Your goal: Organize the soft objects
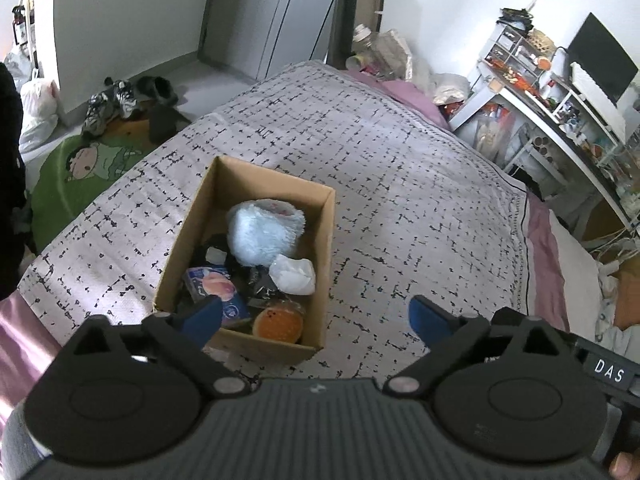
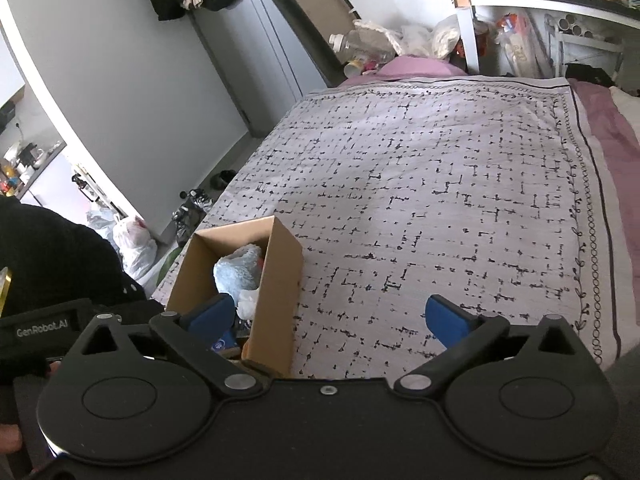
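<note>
Bedroom conditions are recorded: a bed (image 1: 400, 160) covered by a pale spread with a black broken-line pattern, purple bedding showing at its edges, grey wardrobe doors behind, and a cluttered white table (image 1: 560, 112) to one side. Shoes (image 1: 108, 104) and a green cartoon mat (image 1: 88, 164) are noted on the floor beside the bed.

An open cardboard box (image 1: 320, 248) is found standing on the spread near the bed's near edge. Soft items are packed inside it: a fluffy light-blue plush (image 1: 260, 232) at the far end, a crumpled white bag (image 1: 292, 276) just beside it, a blue-and-pink packet (image 1: 216, 292) along the left wall, an orange round item (image 1: 280, 324) at the near wall, and dark pieces between them that cannot be identified.

The left gripper (image 1: 314, 318) is held above the box's near end, its blue fingers (image 1: 430, 320) spread wide with nothing gripped; one finger overlaps the box's near corner in the left wrist view, and contact cannot be confirmed.

The right gripper (image 2: 332, 320) is held over the spread just right of the box (image 2: 276, 292), fingers (image 2: 448, 320) likewise fully apart and empty. A dark sleeve (image 2: 60, 260) is seen at the left of that view.
</note>
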A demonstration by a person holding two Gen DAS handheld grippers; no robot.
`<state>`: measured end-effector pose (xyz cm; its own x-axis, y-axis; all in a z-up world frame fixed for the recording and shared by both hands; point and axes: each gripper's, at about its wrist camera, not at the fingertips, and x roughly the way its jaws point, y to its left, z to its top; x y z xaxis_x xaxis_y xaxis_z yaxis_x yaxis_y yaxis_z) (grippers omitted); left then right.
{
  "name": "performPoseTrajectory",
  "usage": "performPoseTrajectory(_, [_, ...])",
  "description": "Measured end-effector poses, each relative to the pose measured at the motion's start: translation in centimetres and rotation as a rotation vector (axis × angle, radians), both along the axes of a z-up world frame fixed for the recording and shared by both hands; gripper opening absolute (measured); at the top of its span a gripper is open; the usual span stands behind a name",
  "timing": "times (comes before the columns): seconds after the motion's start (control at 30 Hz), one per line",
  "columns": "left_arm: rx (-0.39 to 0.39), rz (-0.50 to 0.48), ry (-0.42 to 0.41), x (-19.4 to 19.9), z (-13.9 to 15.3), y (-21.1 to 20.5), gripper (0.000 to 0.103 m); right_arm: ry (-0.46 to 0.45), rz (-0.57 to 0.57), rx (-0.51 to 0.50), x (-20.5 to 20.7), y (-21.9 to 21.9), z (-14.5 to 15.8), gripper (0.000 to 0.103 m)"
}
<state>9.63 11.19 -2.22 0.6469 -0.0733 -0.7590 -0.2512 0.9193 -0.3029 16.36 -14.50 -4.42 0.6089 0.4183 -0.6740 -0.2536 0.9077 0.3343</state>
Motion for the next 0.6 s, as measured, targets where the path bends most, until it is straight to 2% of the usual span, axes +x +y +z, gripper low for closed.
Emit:
performPoseTrajectory(0.43, [0.033, -0.047, -0.065, -2.4, 1.7, -1.7, 0.102, -0.077, -0.079, 0.002, -3.0, -2.6, 1.3, 0.103])
performPoseTrajectory(0.6, [0.023, -0.065, -0.081, -3.2, 2.4, -2.0, 0.102, -0.101, -0.095, -0.007, -4.0, -3.4, 2.1, 0.103])
